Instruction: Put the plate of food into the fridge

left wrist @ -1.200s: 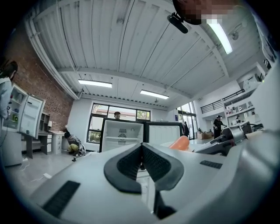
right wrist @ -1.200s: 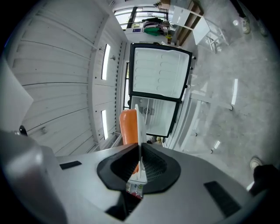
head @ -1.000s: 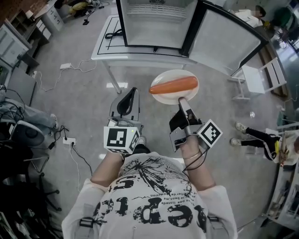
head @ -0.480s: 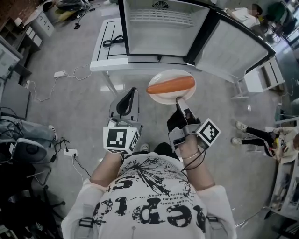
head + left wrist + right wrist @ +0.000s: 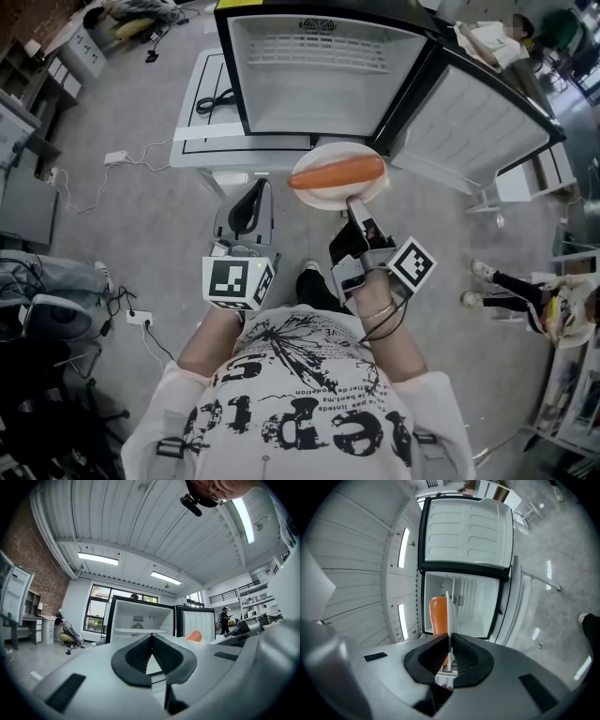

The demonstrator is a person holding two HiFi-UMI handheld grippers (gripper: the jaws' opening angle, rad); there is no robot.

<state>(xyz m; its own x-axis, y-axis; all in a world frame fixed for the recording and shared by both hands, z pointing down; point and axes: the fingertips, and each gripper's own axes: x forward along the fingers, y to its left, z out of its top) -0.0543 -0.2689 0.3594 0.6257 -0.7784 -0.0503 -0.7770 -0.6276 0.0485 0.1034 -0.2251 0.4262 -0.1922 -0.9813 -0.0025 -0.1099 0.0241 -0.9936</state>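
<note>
A white plate [image 5: 325, 196] carrying a long orange sausage-like food [image 5: 337, 173] hangs in the air just before the open fridge [image 5: 314, 89]. My right gripper [image 5: 353, 202] is shut on the plate's near rim. Seen from the right gripper view, the plate [image 5: 449, 620] stands edge-on between the jaws of the right gripper [image 5: 449, 654], the orange food [image 5: 438, 616] to its left. My left gripper [image 5: 247, 207] floats left of the plate, shut and empty. From the left gripper view, the closed left gripper [image 5: 152, 639] points at the fridge [image 5: 138, 623].
The fridge sits on a low white table [image 5: 202, 112] with a black cable [image 5: 214, 97] on top. Its door [image 5: 483, 117] is swung open to the right. A white power strip [image 5: 116, 157] and cords lie on the grey floor at left. A white chair [image 5: 530, 173] stands right.
The plate and both grippers have come closer to the open fridge; the plate's far rim now reaches the fridge's front edge.
</note>
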